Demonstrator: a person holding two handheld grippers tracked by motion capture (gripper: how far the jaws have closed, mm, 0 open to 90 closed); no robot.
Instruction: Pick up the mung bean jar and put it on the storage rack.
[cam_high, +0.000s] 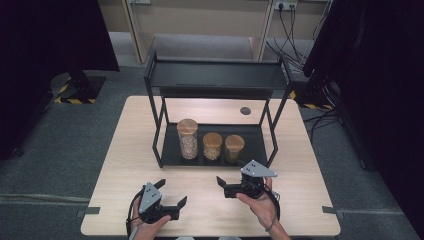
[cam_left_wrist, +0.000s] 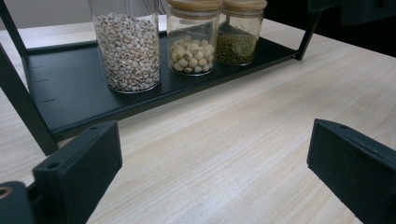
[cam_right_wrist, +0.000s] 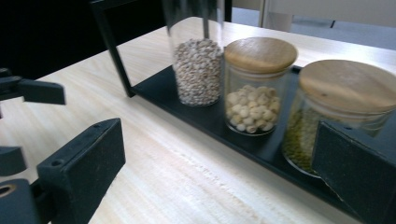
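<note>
Right tool (cam_high: 223, 185): jaws wide apart, empty, just before the green-bean jar (cam_high: 234, 148).
Left tool (cam_high: 176, 200): jaws spread, empty, farther back.
Jar: rightmost on the rack's lower shelf (cam_high: 252, 142).
Room: bare bench (cam_high: 300, 165) between.

Three jars stand on the rack's lower shelf (cam_high: 252, 146): tall grain jar (cam_high: 188, 138) leftmost, lotus-seed jar (cam_high: 212, 145) middle, mung-bean jar (cam_high: 234, 148) rightmost; both grippers before the shelf.
</note>
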